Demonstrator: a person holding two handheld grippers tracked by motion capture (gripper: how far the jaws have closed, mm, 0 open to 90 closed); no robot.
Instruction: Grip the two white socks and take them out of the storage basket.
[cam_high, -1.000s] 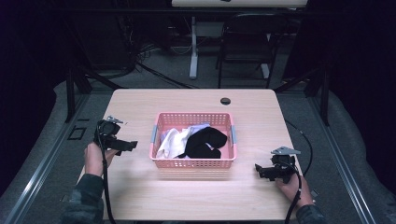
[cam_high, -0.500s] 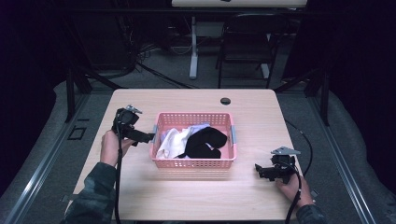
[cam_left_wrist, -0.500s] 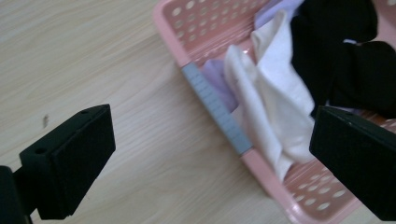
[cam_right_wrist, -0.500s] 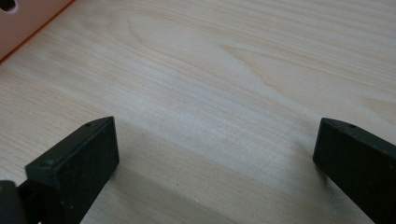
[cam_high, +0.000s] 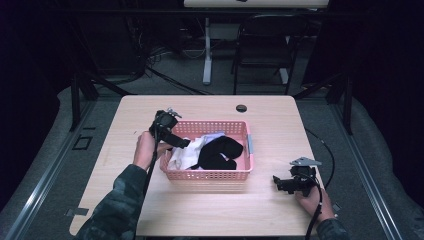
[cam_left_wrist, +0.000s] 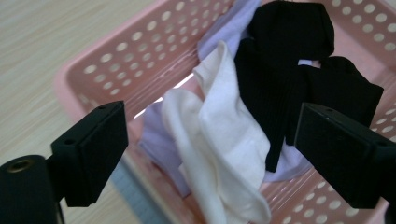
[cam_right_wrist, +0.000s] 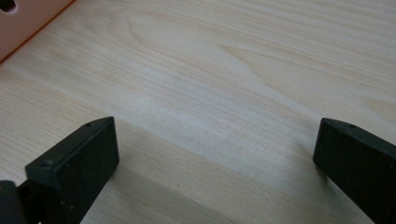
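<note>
A pink perforated basket (cam_high: 207, 174) sits mid-table holding several socks. Among them are a cream sock (cam_left_wrist: 224, 154), a black sock (cam_left_wrist: 285, 60) and a pale lilac one (cam_left_wrist: 229, 28). My left gripper (cam_high: 181, 142) hangs open over the basket's left end, jaws spread wide above the cream sock (cam_high: 182, 155) without touching it. The black sock (cam_high: 220, 152) lies toward the basket's right half. My right gripper (cam_high: 278, 182) rests low over bare wood right of the basket, open with nothing between its jaws. A corner of the basket (cam_right_wrist: 28, 16) shows at the upper left of the right gripper view.
The wooden table (cam_high: 280, 130) has a round black cable hole (cam_high: 241, 108) near its far edge. A chair and desk legs stand on the floor beyond the table. Bare tabletop lies on both sides of the basket and along the near edge.
My left gripper has travelled from the table's left side up and rightward to hover over the basket's left end. The right gripper has stayed put.
</note>
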